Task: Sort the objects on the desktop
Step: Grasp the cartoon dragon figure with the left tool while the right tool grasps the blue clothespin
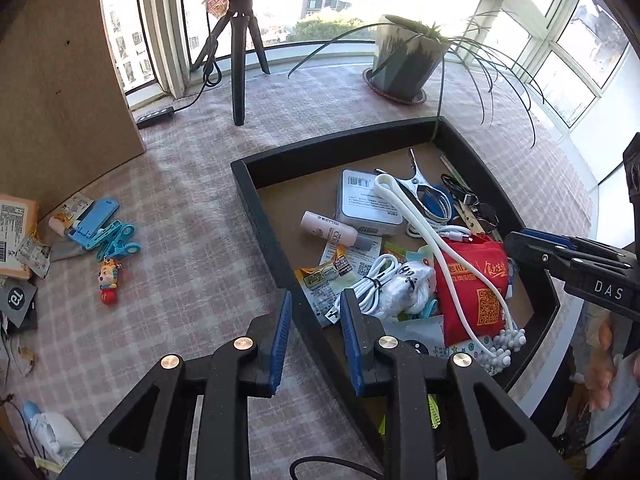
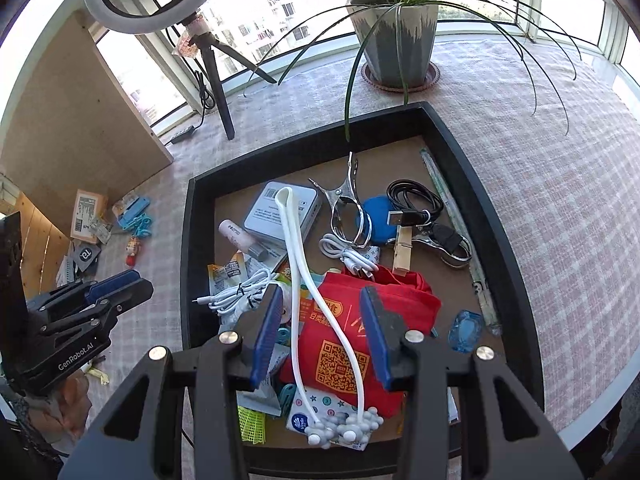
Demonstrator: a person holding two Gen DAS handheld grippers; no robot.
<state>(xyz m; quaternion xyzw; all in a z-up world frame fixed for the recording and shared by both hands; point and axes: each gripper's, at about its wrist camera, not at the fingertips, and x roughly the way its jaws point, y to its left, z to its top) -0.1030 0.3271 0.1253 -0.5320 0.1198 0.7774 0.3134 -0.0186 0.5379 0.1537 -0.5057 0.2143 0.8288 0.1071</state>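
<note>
Right wrist view: my right gripper (image 2: 322, 334), jaws apart and empty, straddles the white looped strap (image 2: 298, 276) running lengthwise up-frame over the red bag (image 2: 340, 344).

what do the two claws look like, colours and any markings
Both are matte black with open triangular cut-outs, brass-coloured round rivets and ribbed blue pads. The left claw body reads "GenRobot.AI" in white; the right claw shows "DAS" in white.
</note>
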